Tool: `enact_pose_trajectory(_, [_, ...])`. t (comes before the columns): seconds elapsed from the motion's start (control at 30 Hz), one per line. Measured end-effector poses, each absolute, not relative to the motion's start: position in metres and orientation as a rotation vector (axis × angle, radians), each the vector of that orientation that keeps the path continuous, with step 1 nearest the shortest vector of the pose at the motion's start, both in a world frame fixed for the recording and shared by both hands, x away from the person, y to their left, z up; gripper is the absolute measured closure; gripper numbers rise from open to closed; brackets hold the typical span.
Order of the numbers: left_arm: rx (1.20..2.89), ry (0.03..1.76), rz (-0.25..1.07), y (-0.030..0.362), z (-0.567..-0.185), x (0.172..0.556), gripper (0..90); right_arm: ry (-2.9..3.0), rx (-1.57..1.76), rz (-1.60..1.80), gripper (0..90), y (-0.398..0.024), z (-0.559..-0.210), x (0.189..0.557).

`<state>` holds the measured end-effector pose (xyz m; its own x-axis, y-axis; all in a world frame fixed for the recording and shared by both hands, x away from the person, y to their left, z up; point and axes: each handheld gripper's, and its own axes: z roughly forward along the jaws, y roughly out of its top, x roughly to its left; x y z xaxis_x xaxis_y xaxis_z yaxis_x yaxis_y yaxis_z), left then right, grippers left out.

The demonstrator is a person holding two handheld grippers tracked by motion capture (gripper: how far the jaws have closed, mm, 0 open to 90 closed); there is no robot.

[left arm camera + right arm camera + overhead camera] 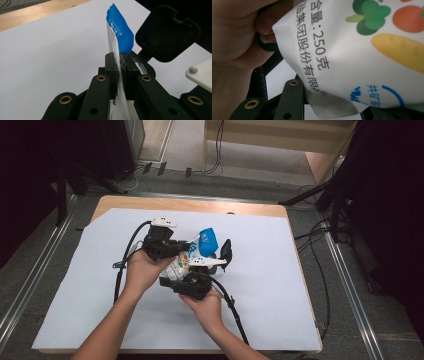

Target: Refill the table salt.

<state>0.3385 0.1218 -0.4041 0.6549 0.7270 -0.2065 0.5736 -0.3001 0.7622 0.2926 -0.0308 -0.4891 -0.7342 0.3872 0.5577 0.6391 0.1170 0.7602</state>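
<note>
White-and-blue bag (192, 254) held above the middle of the white sheet (280, 285), beside a black lidded container (225, 252). Left gripper (119, 68) pinches bag's top edge flat. Right gripper (172, 282) clamps the bag's lower part, jaws partly closed on it.

Hid much of the bag (186, 262) beneath both hands and both tongs in the high view; left its print too small to read there. Lost the bag's lower end (123, 105) between the left tongs (121, 68) and off the bottom edge in the left gripper view. Cut the bag (352, 50) at top, right and bottom in the right gripper view, with the lowest characters clipped at a fold. Covered the right tongs' tips (332, 100) behind the bag; grip there impossible to tell. Cropped the hand (234, 37) at the left edge.
</note>
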Motion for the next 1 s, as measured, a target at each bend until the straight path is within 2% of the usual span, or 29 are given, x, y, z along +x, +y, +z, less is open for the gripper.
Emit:
enact_pose_trajectory(0.47, [2.000, 1.015, 0.215, 0.1204, -0.4056, 0.3403, 86.7, -2.246, -1.019, -1.658, 63.9, -0.0314, -0.4888, 0.2896])
enact_pose_trajectory(1.0, [2.007, 1.002, 0.208, 0.1176, -0.4065, 0.3394, 85.0, -2.223, -1.025, -1.664, 68.7, -0.0344, -0.4907, 0.2897])
